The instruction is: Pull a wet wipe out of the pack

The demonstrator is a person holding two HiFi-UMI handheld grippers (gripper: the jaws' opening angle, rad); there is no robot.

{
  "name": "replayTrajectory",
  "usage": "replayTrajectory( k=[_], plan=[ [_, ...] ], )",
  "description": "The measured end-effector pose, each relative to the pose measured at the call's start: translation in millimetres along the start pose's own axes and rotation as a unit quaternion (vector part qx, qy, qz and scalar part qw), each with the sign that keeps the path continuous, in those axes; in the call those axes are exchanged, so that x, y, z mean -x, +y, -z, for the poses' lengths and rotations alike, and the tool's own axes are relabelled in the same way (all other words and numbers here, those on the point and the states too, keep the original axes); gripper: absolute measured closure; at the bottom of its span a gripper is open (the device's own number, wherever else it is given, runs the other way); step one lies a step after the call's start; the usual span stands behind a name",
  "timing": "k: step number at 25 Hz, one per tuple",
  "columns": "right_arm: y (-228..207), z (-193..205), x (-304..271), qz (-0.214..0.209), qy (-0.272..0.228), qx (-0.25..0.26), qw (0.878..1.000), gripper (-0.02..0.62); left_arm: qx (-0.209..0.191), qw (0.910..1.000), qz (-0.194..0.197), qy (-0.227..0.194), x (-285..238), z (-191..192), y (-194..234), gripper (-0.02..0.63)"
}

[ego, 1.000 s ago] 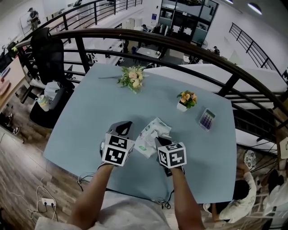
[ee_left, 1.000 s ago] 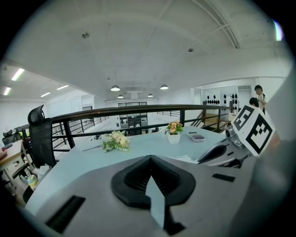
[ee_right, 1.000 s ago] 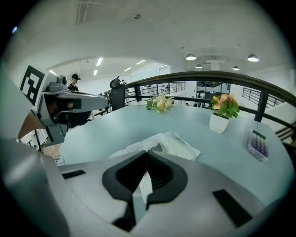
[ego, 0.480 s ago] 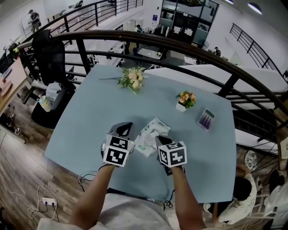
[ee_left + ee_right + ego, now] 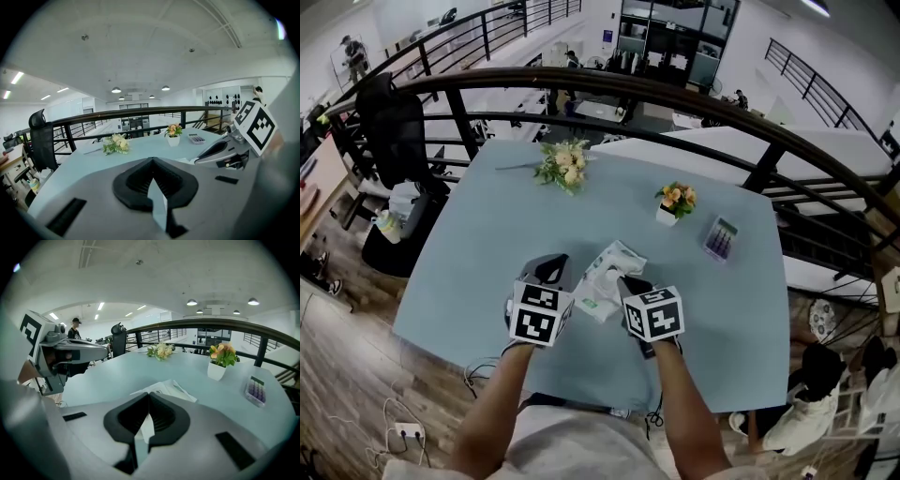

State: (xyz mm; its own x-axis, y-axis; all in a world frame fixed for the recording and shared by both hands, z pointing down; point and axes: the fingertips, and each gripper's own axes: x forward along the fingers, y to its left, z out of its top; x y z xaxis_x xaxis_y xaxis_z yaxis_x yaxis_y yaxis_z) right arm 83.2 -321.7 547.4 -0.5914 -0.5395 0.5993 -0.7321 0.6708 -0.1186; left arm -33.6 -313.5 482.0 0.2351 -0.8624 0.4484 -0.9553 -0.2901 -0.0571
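Observation:
The wet wipe pack [image 5: 605,275], white with green print and rumpled, lies on the light blue table [image 5: 478,253] between my two grippers. My right gripper [image 5: 626,284] is shut, and its tips sit at the pack's near right edge. In the right gripper view the jaws [image 5: 149,398] meet. The pack [image 5: 169,388] shows just beyond them, and white shows through the slit below the tips. My left gripper [image 5: 549,270] hovers left of the pack, apart from it. It is shut with nothing in it [image 5: 151,161]. I cannot tell whether a wipe is pinched.
A loose flower bunch [image 5: 562,164] lies at the table's far side. A small potted flower [image 5: 672,201] and a calculator [image 5: 720,238] stand at the far right. A dark curved railing [image 5: 694,101] runs behind the table, and a black chair [image 5: 394,122] stands at its left.
Neither gripper nor the pack has visibly moved; only the head camera's framing has shifted slightly.

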Motion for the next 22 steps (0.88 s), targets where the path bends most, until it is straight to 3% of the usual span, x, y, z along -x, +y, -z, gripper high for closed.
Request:
replayTrajectory(
  k=[22],
  plan=[
    [-14, -24, 23, 0.031, -0.033, -0.008, 0.999, 0.589, -0.024, 0.9995, 0.018, -0.011, 1, -20, -6, 0.611]
  ],
)
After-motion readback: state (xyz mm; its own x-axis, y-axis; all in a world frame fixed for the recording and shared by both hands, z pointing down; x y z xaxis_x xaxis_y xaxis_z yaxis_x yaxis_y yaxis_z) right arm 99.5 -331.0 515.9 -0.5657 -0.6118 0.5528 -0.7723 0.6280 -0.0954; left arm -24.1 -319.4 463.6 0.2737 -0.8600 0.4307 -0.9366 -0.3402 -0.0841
